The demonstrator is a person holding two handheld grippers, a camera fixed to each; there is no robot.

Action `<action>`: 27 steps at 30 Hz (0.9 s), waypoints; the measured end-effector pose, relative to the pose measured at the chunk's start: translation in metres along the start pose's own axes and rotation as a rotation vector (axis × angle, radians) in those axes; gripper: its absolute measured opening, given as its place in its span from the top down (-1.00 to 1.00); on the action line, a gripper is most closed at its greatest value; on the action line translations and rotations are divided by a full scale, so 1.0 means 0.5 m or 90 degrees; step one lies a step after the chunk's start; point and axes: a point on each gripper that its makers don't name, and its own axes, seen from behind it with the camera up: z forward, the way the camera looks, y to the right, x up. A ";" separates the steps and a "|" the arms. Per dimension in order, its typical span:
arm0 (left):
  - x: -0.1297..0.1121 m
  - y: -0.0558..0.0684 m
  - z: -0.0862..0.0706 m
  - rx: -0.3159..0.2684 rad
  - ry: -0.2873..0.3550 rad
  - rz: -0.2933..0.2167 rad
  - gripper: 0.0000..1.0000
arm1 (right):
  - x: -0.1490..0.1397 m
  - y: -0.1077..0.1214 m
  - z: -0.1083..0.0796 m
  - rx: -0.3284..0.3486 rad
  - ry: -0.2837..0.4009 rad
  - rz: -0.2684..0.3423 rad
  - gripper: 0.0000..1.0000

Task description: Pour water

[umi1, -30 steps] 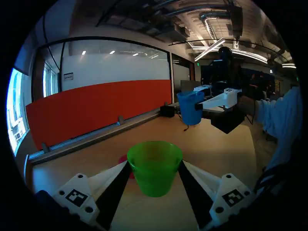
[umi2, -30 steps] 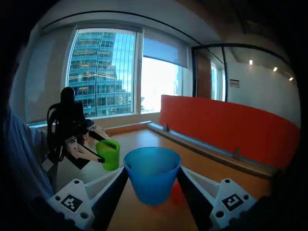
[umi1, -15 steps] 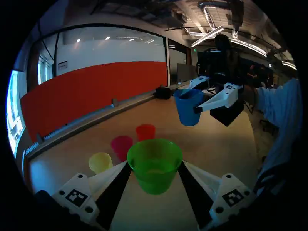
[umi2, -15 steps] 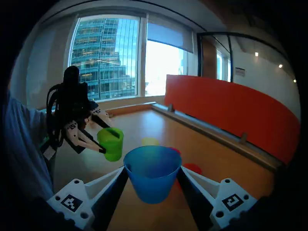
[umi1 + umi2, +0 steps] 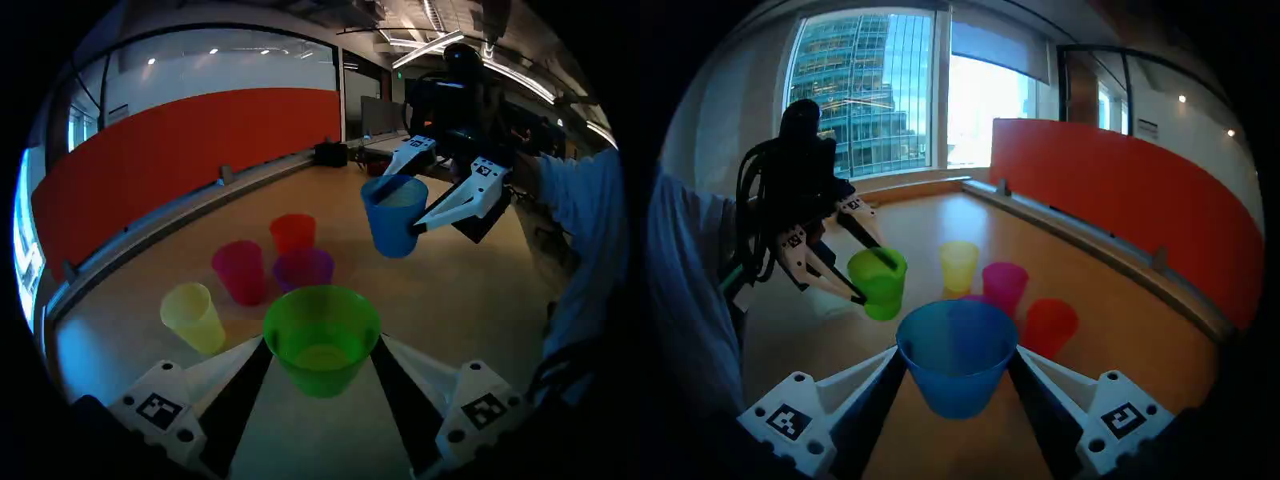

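My left gripper is shut on a green cup held above the wooden table; some liquid shows at its bottom. In the right gripper view the same green cup and the left gripper appear at the left. My right gripper is shut on a blue cup, also held in the air. In the left gripper view the blue cup hangs at the upper right in the right gripper, tilted slightly.
On the wooden table stand a yellow cup, a pink cup, a purple cup and an orange cup. A red partition runs along the far table edge. A person's sleeve is at the right.
Both grippers have tipped downward with their cups, bringing the group of cups on the table into view. The blue and green cups have drawn a little closer together.
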 end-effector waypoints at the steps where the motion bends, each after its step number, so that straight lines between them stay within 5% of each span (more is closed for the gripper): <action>1: -0.005 0.000 0.004 -0.001 -0.005 0.001 -0.69 | -0.008 0.000 0.004 0.001 -0.005 0.000 -0.79; 27: -0.079 0.006 0.077 -0.029 -0.065 0.005 -0.70 | -0.130 -0.009 0.050 0.021 -0.084 0.004 -0.79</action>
